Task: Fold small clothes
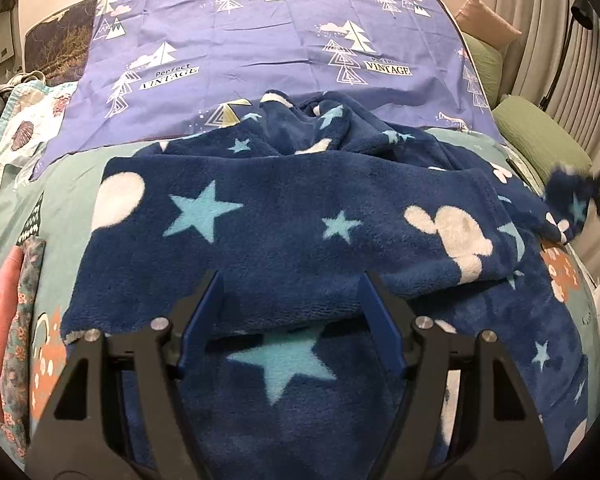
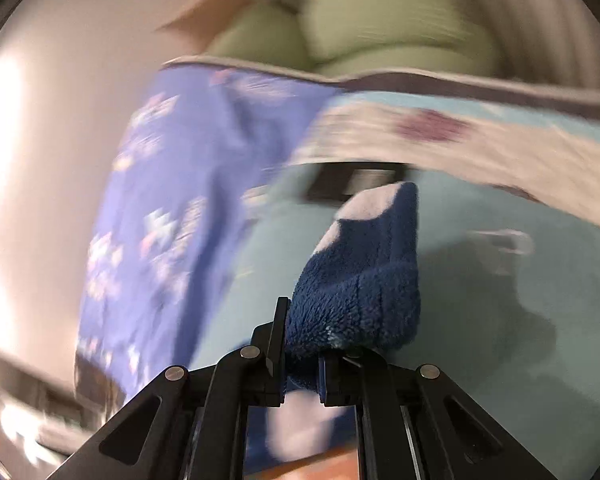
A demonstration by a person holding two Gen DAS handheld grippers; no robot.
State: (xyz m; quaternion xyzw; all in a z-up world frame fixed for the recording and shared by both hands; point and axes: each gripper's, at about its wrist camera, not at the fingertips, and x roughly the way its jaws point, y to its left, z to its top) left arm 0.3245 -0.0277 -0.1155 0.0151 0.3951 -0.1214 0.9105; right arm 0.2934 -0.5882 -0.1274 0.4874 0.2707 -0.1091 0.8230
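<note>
A navy fleece garment (image 1: 284, 216) with light blue stars and white shapes lies spread and partly bunched on the bed. My left gripper (image 1: 292, 292) is open, its blue fingers (image 1: 204, 312) low over the garment's near part, holding nothing. My right gripper (image 2: 300, 332) is shut on a corner of the navy fleece (image 2: 360, 280) and holds it up; that view is blurred by motion. The right gripper with its fleece corner also shows at the right edge of the left wrist view (image 1: 592, 192).
A purple sheet (image 1: 260, 40) with tree prints covers the far half of the bed; a teal printed sheet (image 1: 60, 176) lies under the garment. Folded pink and floral cloths (image 1: 8, 320) sit at the left. Green pillows (image 1: 540, 136) lie at the right by a curtain.
</note>
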